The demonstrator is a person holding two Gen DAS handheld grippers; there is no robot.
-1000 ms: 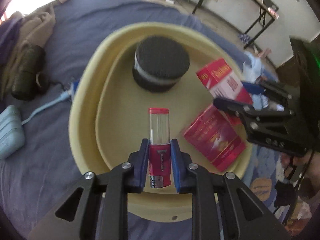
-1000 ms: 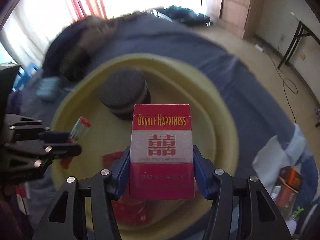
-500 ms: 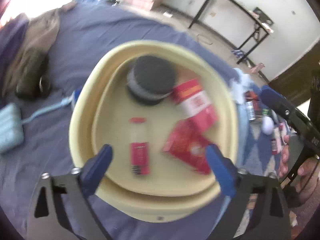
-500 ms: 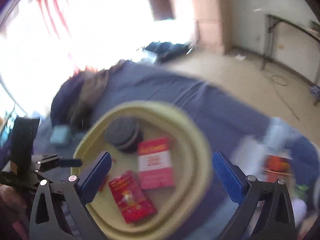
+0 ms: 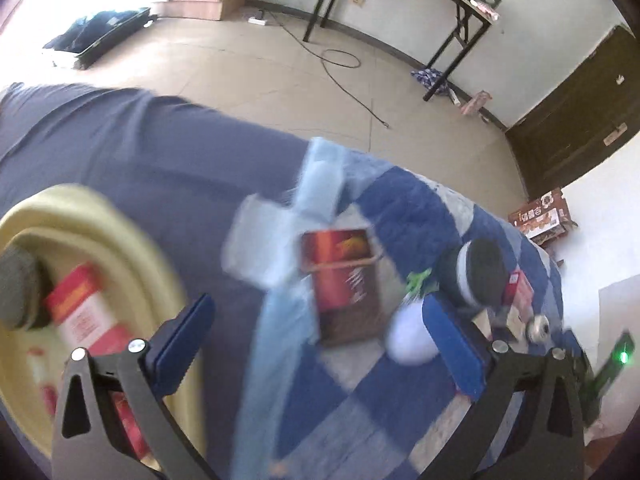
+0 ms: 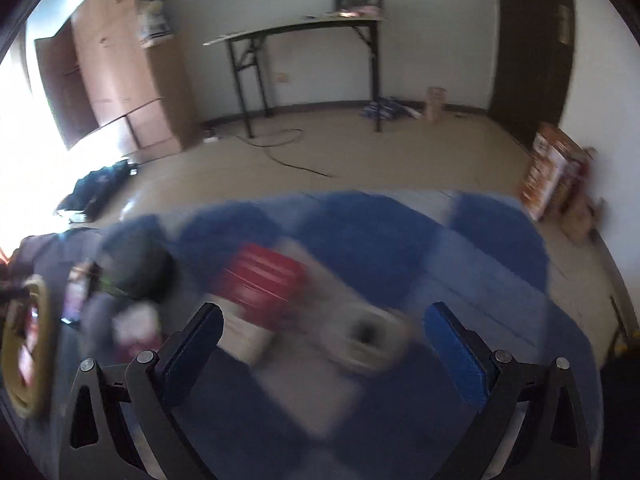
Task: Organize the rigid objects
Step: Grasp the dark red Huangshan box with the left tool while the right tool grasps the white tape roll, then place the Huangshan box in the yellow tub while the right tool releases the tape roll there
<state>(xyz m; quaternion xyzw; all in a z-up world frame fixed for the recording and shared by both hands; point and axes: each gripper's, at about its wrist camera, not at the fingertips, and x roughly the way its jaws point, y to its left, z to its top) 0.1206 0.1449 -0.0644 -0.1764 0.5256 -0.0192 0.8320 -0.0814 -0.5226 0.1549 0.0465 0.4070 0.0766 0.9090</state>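
My left gripper (image 5: 320, 344) hangs over the bed with its jaws opening wide and nothing between them. Beyond it a dark red box (image 5: 344, 284) lies on the blue checked blanket (image 5: 400, 208), beside a white egg-shaped thing (image 5: 408, 336) and a black round tin (image 5: 476, 276). The yellow basin (image 5: 120, 240) at the left holds a red-and-white box (image 5: 80, 312). My right gripper (image 6: 324, 344) is open and empty above a blurred red-lidded jar (image 6: 260, 284) and a white roll (image 6: 368, 336). The basin's rim (image 6: 36, 344) shows at the far left of that view.
A light blue cloth strip (image 5: 288, 300) crosses the bed. Beyond the bed's edge are a tiled floor with a cable (image 5: 340, 64), a folding table (image 6: 304, 32), a wooden wardrobe (image 6: 120, 72), printed cartons (image 6: 548, 168) and a dark door (image 5: 580, 112).
Both grippers opened: the left let go of the red lighter and the right the red-and-white box, both now in the basin. Both swung right, off the basin and over the checked blanket.
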